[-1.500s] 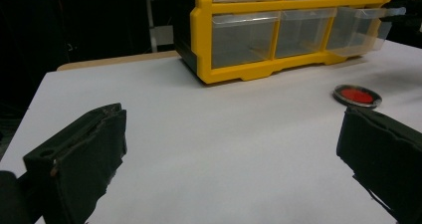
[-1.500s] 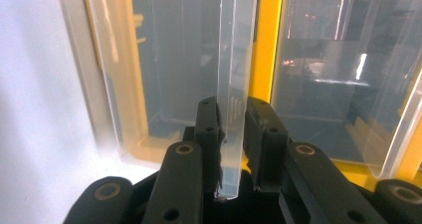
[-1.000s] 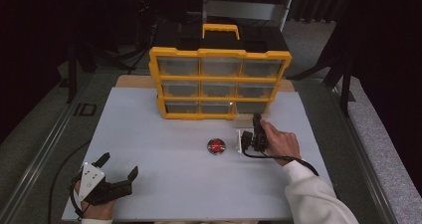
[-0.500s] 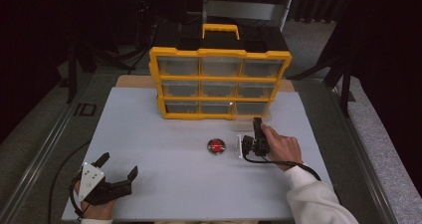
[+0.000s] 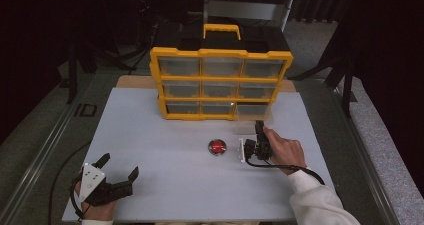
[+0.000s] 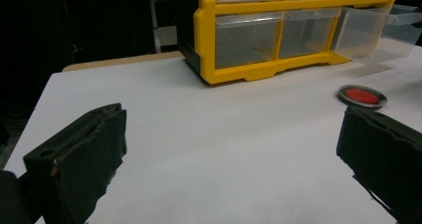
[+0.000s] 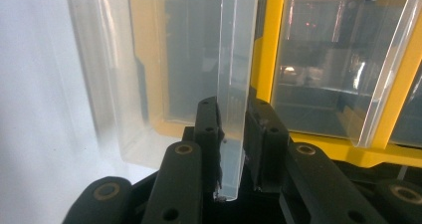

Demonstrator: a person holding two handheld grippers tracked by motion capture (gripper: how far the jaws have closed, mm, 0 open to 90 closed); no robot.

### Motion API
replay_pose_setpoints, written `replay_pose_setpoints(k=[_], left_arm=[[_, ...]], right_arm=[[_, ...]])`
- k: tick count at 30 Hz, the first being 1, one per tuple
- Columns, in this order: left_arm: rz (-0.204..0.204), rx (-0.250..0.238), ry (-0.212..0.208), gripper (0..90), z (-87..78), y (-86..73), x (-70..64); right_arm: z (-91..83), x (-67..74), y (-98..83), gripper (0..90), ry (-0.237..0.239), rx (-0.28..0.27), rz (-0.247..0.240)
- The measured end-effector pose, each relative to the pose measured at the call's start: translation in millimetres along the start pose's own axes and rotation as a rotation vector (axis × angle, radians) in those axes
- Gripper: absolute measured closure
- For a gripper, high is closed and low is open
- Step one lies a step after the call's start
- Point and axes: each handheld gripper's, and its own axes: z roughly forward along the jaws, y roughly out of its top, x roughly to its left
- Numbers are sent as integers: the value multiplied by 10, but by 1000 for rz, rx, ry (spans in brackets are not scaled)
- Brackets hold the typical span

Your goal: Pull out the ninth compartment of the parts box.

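A yellow organizer (image 5: 220,52) with clear drawers stands at the back of the white table (image 5: 150,135). Its bottom-right drawer (image 5: 253,112) is pulled partway out. My right gripper (image 5: 260,130) is shut on that drawer's clear front wall (image 7: 234,59), which stands between the two jaws (image 7: 233,119). A small round red disc with a metal rim (image 5: 217,146) lies on the table just left of the right gripper, and it also appears in the left gripper view (image 6: 362,95). At the near left corner my left gripper (image 5: 117,172) rests open and holds nothing (image 6: 234,149).
The organizer's black body and yellow carry handle (image 5: 221,29) rise behind its drawers. A person's white sleeve (image 5: 315,200) comes in at the bottom right, with a black cable (image 5: 280,166) trailing from the right gripper. Dark floor and metal rails (image 5: 45,150) flank the table.
The right gripper has drawn a little toward the near edge with the drawer in its jaws. The left gripper has stayed put.
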Motion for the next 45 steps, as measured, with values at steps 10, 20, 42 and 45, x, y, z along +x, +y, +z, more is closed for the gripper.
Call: replay_pose_setpoints(k=[10, 20, 42, 45], left_arm=[[5, 4, -3, 0, 7, -2, -13], [5, 4, 0, 0, 5, -5, -14], [21, 5, -8, 0, 4, -5, -54], [21, 6, -9, 0, 8, -6, -54]], right_arm=[[-32, 19, -12, 762, 6, -5, -9], [-58, -31, -33, 579, 59, -24, 69], [-4, -461, -49, 103, 179, -68, 615], [11, -531, -56, 97, 236, -81, 684]])
